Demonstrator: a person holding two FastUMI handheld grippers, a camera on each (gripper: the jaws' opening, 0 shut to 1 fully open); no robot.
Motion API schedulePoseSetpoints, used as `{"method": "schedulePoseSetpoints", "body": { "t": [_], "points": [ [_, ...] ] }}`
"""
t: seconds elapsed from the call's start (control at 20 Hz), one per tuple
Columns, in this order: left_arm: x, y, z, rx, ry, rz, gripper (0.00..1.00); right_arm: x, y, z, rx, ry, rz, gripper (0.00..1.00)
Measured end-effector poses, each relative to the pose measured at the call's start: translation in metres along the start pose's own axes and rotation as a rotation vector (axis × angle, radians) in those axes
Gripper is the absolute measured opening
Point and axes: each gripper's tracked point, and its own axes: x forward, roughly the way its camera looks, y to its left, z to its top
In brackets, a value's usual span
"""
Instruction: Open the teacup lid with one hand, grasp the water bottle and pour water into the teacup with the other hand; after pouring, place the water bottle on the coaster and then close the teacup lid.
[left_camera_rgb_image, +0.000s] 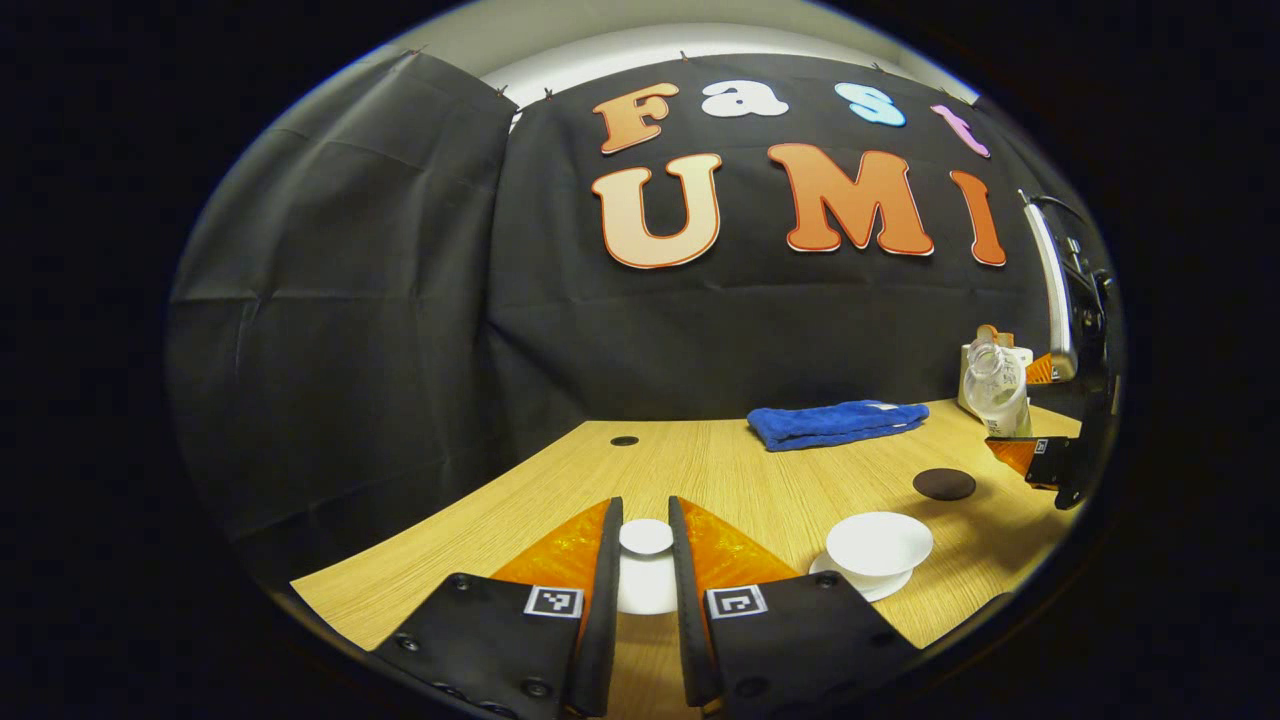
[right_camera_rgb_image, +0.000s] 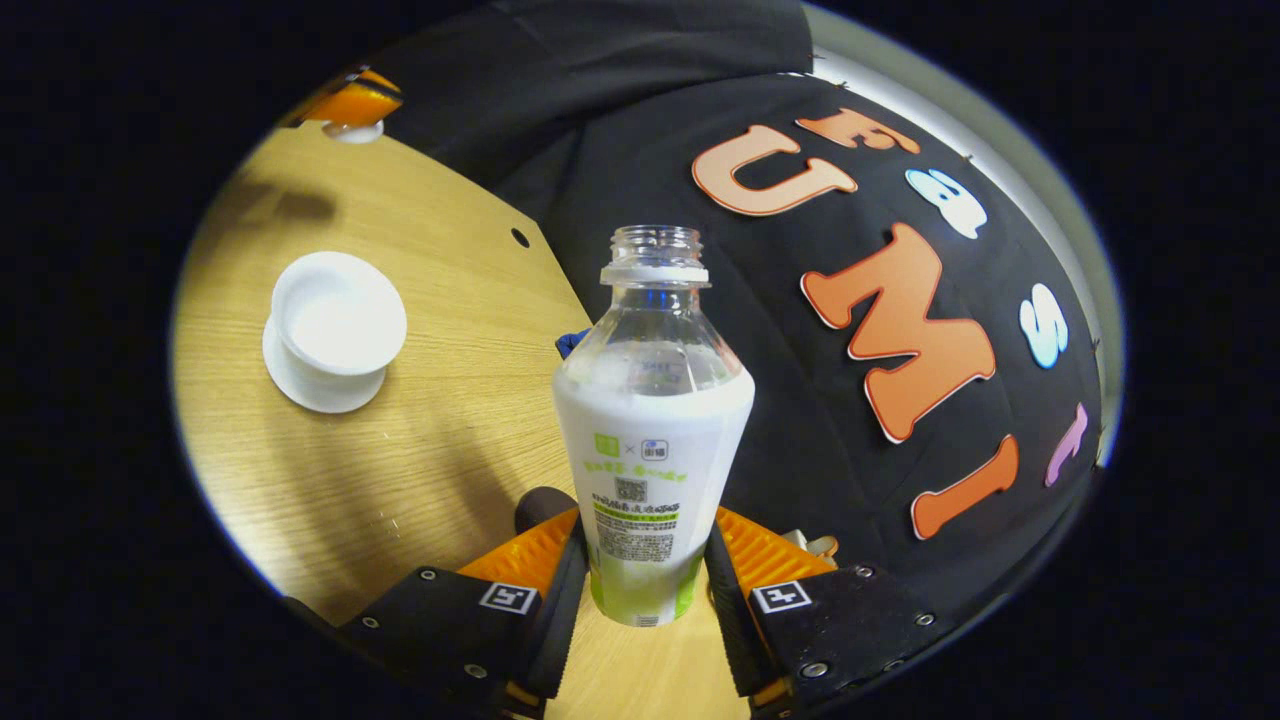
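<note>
left tongs (left_camera_rgb_image: 645, 560) clamped, right tongs (right_camera_rgb_image: 640, 575) clamped

I'm working in a staged recording booth, not a real home. Black cloth (left_camera_rgb_image: 400, 300) hangs as the backdrop on at least 2 sides, creased and clipped along its top edge, with a pale wall (left_camera_rgb_image: 600, 40) showing above it. The surface is a light wood-grain desk (left_camera_rgb_image: 720, 470) with a round cable hole (left_camera_rgb_image: 624, 440), which reads as office furniture. On it sit a few tidy props: a folded blue towel (left_camera_rgb_image: 835, 422), a dark round coaster (left_camera_rgb_image: 944, 484) and a white teacup (left_camera_rgb_image: 878, 548) on its saucer. At the right edge I see what may be a monitor or stand (left_camera_rgb_image: 1060, 290), though the view is too warped there to tell.
</note>
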Motion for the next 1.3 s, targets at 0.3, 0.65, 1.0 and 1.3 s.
{"method": "schedulePoseSetpoints", "body": {
  "t": [0.3, 0.65, 1.0, 1.3],
  "points": [
    [-0.004, 0.007, 0.001, -0.002, -0.004, 0.006, 0.31, -0.006, -0.003, 0.009, -0.237, -0.067, -0.047, 0.64],
    [-0.007, 0.01, -0.006, -0.013, 0.009, 0.006, 0.31, -0.009, -0.007, 0.017, -0.433, -0.1, -0.087, 0.63],
    [-0.008, 0.013, -0.013, -0.012, 0.021, 0.006, 0.31, -0.01, -0.021, 0.025, -0.58, -0.121, -0.144, 0.63],
    [-0.009, 0.021, -0.018, -0.012, 0.028, 0.017, 0.31, -0.012, -0.034, 0.038, -0.701, -0.155, -0.206, 0.64]
  ]
}}
